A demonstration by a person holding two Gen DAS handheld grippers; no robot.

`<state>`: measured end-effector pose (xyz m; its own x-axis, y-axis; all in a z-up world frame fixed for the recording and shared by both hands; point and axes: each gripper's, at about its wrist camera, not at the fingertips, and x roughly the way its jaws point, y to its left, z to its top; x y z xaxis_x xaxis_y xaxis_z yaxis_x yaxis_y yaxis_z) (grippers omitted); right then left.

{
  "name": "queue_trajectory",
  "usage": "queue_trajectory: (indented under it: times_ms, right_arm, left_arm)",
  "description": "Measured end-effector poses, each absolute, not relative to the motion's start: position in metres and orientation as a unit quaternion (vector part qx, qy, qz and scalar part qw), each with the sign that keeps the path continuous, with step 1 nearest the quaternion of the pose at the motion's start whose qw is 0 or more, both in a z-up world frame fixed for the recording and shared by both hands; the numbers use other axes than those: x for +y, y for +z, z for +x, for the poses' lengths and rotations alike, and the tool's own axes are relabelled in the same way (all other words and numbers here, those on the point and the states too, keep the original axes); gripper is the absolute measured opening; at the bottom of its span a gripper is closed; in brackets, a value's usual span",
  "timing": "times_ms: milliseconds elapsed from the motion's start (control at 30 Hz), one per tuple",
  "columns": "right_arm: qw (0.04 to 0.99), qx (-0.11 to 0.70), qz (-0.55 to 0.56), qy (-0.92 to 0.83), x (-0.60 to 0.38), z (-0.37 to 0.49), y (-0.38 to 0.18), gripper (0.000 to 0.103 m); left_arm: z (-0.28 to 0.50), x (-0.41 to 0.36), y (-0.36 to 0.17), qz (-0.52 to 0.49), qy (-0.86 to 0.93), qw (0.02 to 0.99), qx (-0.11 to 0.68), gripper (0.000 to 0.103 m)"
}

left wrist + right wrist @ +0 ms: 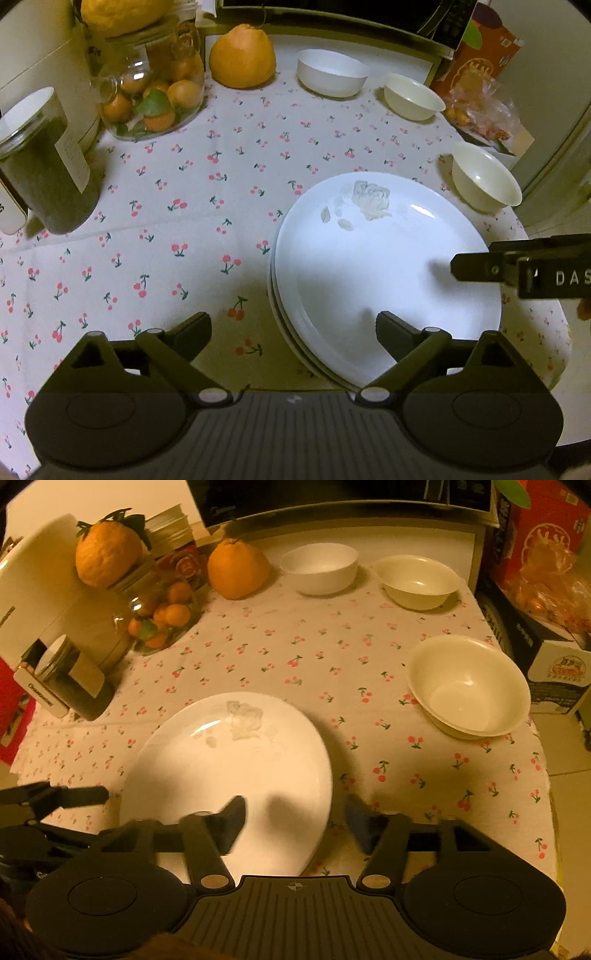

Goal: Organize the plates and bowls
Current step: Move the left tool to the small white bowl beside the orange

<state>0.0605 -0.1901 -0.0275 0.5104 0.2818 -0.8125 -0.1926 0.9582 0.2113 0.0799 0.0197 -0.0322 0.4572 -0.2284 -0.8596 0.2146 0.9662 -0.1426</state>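
Observation:
A stack of white plates (380, 266) lies on the cherry-print tablecloth; the top plate bears a pale flower print. It also shows in the right wrist view (229, 760). A white bowl (332, 72) (319, 568) and a cream bowl (413, 96) (417, 581) stand at the back. Another cream bowl (484, 181) (467, 686) stands at the right. My left gripper (293, 334) is open and empty, its right finger over the stack's near edge. My right gripper (295, 819) is open and empty, straddling the stack's right rim; one finger (476, 267) shows in the left view.
A large orange (242, 55) sits at the back. A glass jar of small oranges (155, 96) and a dark lidded jar (48, 173) stand at the left. Boxes and a bag of food (476, 103) crowd the right edge, where the table ends.

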Motion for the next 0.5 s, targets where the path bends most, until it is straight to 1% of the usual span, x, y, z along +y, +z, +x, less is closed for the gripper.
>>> queue_trajectory:
  times_ms: [67,167,300,367,500]
  right_arm:
    - [0.869,0.472,0.049,0.138,-0.191,0.06,-0.027,0.075]
    - [0.871,0.468,0.058,0.14,-0.194,0.061,-0.026,0.079]
    - [0.879,0.452,0.063,0.141,-0.199,0.06,-0.02,0.082]
    - [0.884,0.441,0.063,0.141,-0.202,0.059,-0.016,0.086]
    - [0.896,0.42,0.068,0.129,-0.208,0.063,-0.007,0.088]
  left_arm:
    - [0.081,0.021,-0.031,-0.013,-0.129,0.854,0.504,0.1]
    - [0.083,0.023,-0.029,-0.024,-0.128,0.855,0.503,0.101]
    - [0.086,0.023,-0.025,-0.034,-0.125,0.858,0.497,0.102]
    - [0.088,0.023,-0.023,-0.037,-0.124,0.86,0.494,0.102]
    - [0.093,0.022,-0.022,-0.038,-0.118,0.859,0.496,0.102]
